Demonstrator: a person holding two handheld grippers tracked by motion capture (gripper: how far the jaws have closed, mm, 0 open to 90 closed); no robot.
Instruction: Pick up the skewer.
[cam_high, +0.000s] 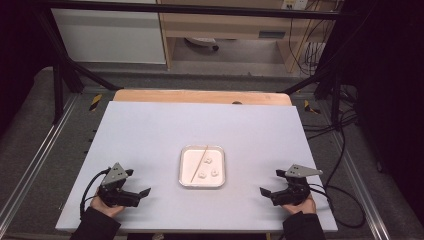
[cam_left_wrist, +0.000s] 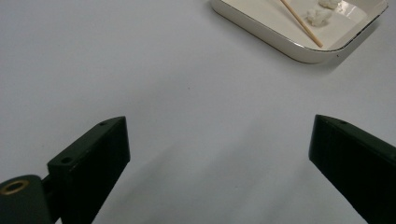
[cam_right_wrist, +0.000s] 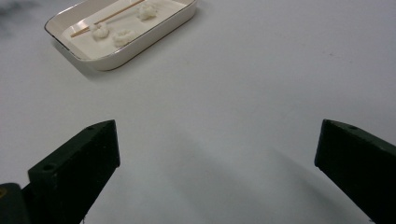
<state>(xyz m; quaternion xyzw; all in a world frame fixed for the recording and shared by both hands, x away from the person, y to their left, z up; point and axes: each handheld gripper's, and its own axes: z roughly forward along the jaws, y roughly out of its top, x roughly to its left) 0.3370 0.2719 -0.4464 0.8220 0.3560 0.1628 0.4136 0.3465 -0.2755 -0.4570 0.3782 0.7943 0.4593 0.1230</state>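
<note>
While both grippers rest wide open and empty on the white table (cam_high: 150, 130), the left gripper (cam_high: 142, 194) sits well left of the tray (cam_high: 202, 184) and the right gripper (cam_high: 265, 192) well right; inside it lie a skewer (cam_high: 199, 162) and three dumplings (cam_high: 207, 161)

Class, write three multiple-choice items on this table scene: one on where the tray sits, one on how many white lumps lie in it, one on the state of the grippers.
1. Where does the white tray sit?
A. between the two grippers
B. at the far left corner
C. on the floor

2. How many white lumps lie in the tray beside the wooden stick?
A. one
B. three
C. six

3. How do the left gripper and right gripper stand?
A. both shut on the stick
B. one holds the tray
C. both open, holding nothing

Answers: 1 A, the high view shows the tray midway between them; 2 B, three lumps can be counted; 3 C, each gripper view shows jaws wide apart over the bare table.
</note>
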